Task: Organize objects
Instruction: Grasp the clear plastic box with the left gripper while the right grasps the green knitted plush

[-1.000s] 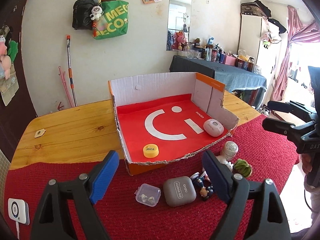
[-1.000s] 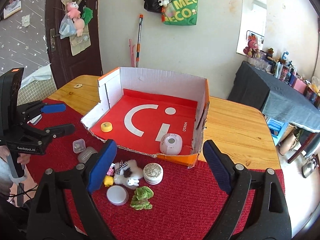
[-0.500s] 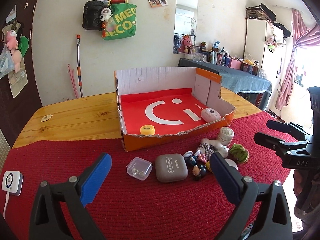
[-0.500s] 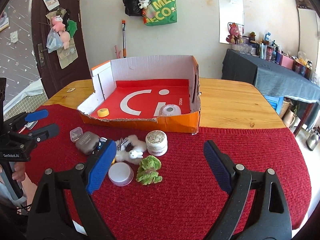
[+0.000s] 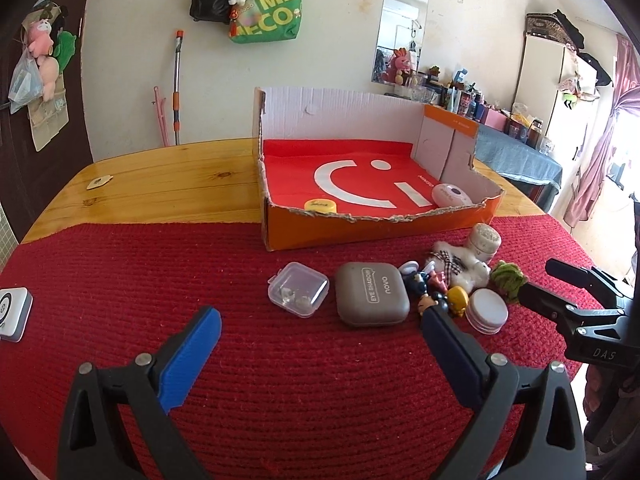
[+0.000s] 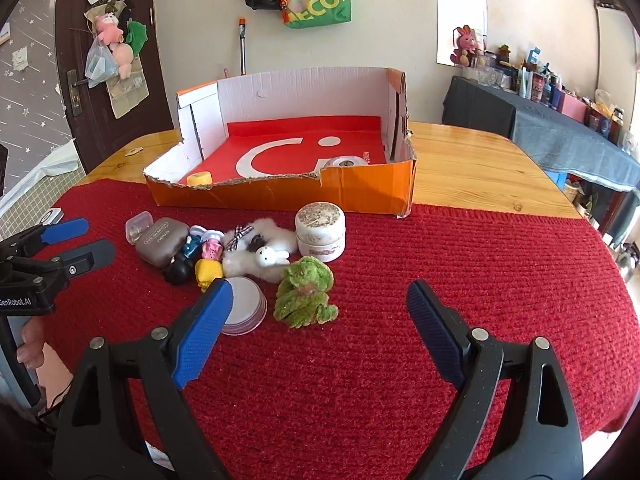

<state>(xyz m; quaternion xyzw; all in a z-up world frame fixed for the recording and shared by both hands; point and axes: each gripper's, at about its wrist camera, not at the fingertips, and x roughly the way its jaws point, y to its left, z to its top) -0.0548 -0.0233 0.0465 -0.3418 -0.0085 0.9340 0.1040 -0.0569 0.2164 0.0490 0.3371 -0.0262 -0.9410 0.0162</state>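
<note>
An open cardboard box (image 5: 280, 232) (image 6: 360, 196) with a red floor stands on the table and holds a yellow tin (image 5: 320, 205) and a pink round case (image 5: 451, 195). In front of it on the red mat lie a clear plastic case (image 5: 298, 289), a grey eye shadow case (image 5: 372, 294) (image 6: 162, 240), small figurines (image 5: 436, 296), a white plush (image 6: 260, 254), a cream jar (image 6: 320, 227), a round tin (image 6: 242, 306) and a green plush (image 6: 306, 292). My left gripper (image 5: 320, 332) is open and empty, low over the mat before the cases. My right gripper (image 6: 318, 306) is open and empty, near the green plush.
A white device (image 5: 12, 314) lies at the mat's left edge. The wooden table (image 5: 160, 188) extends behind and beside the box. A dark-clothed side table with bottles (image 6: 560, 128) stands to the right. Bags hang on the wall (image 5: 264, 12).
Both grippers have dropped lower and pulled back from the box toward the near mat. The objects have not moved. Both grippers stay open.
</note>
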